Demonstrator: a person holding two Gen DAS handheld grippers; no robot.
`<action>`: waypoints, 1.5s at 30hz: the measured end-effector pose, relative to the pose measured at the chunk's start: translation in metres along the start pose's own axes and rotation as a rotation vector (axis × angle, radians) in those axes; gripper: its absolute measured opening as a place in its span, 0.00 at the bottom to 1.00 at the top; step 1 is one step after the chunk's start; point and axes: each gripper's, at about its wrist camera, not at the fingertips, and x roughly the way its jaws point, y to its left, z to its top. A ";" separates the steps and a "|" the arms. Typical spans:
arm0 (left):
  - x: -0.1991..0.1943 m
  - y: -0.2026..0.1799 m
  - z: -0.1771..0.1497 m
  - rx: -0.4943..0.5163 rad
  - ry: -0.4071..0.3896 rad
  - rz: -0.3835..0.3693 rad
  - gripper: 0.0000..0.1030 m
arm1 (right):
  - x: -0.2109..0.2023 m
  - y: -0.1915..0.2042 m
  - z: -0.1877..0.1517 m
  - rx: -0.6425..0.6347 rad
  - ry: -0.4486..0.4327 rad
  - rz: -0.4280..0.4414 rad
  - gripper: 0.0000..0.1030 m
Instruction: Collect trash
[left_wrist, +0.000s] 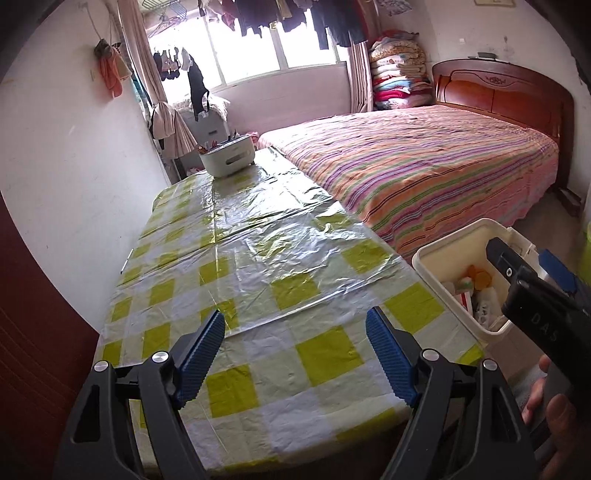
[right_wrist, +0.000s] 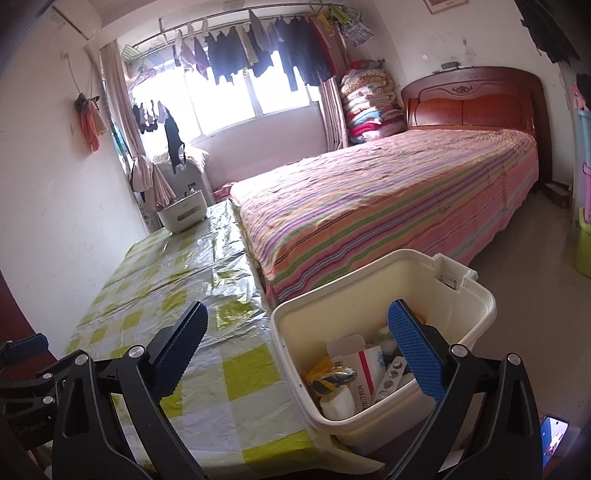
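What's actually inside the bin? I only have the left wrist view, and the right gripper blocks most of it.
Observer: In the right wrist view the cream bin holds a white-and-red medicine box, a blister pack, a yellow wrapper and a white wad of tissue.
Operator: Is the right gripper carrying anything?
Observer: No. The right gripper is open and empty, one finger over the checked tablecloth, the other over the bin.
Operator: Anything beyond the bin on the floor side?
Observer: Stacked storage boxes stand along the right wall, and a phone screen glows at the lower right corner.
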 end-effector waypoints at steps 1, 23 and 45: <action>-0.001 0.001 -0.001 -0.003 -0.001 0.002 0.74 | 0.000 0.003 0.000 -0.006 0.000 0.000 0.94; 0.006 0.008 -0.009 0.002 0.030 -0.011 0.74 | 0.012 0.013 -0.008 -0.041 0.046 0.017 0.94; 0.002 -0.008 -0.004 0.045 0.026 -0.085 0.74 | -0.003 0.014 -0.003 -0.049 0.024 -0.005 0.94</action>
